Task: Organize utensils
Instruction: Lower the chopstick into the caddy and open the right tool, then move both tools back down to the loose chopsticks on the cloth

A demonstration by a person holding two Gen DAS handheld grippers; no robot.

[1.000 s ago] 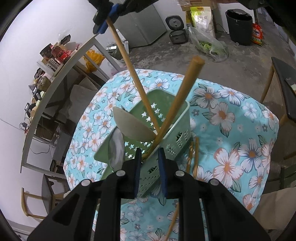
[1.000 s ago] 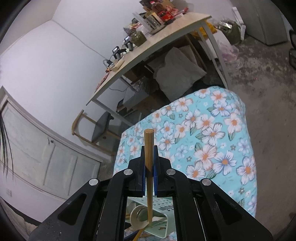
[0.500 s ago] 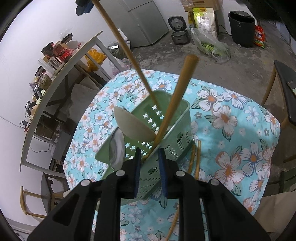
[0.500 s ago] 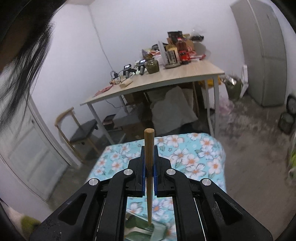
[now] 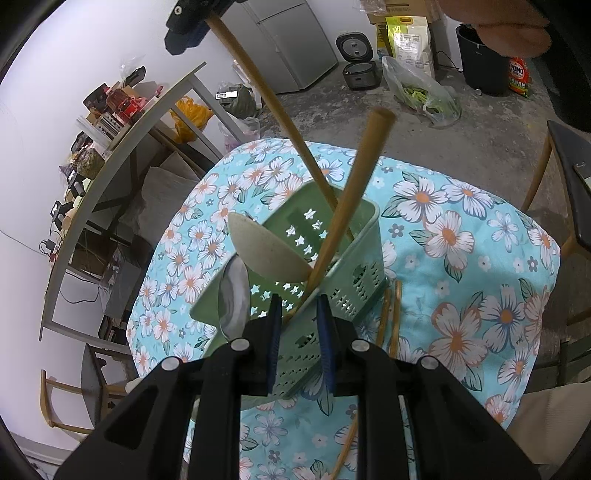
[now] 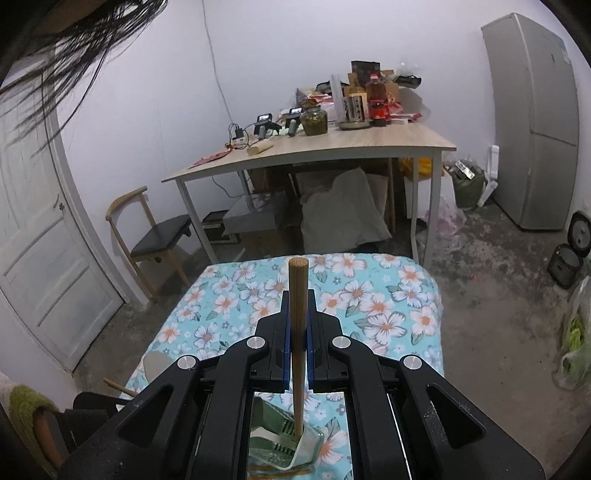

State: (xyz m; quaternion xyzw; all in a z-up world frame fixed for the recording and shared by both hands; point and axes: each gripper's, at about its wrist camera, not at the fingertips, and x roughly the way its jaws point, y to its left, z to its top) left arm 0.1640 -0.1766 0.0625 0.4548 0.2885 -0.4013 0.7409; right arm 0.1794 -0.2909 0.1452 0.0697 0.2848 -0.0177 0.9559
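Observation:
A green star-holed basket [image 5: 343, 273] stands on the floral tablecloth [image 5: 461, 280]. My left gripper [image 5: 299, 332] is shut on its near wall. Inside lean a thick wooden handle [image 5: 354, 199], a beige spoon [image 5: 266, 251] and a metal spoon [image 5: 232, 295]. My right gripper [image 6: 298, 332] is shut on a thin wooden stick [image 6: 298, 291]. The stick's lower end sits inside the basket [image 6: 284, 439]. In the left wrist view that stick [image 5: 280, 118] slants down from the right gripper [image 5: 184, 22] at the top. Two chopsticks [image 5: 389, 314] lie on the cloth beside the basket.
A wooden desk [image 6: 332, 147] with jars and boxes stands behind the table, with a chair [image 6: 155, 236] to its left and a fridge [image 6: 535, 122] to its right. Bags [image 5: 421, 92] and a rice cooker [image 5: 358, 70] sit on the floor. A dark table edge [image 5: 572, 177] is at right.
The right gripper has rolled upright with the stick, so its view has swung from tilted to level. The stick's tip stays in the basket. The left gripper and basket have not moved.

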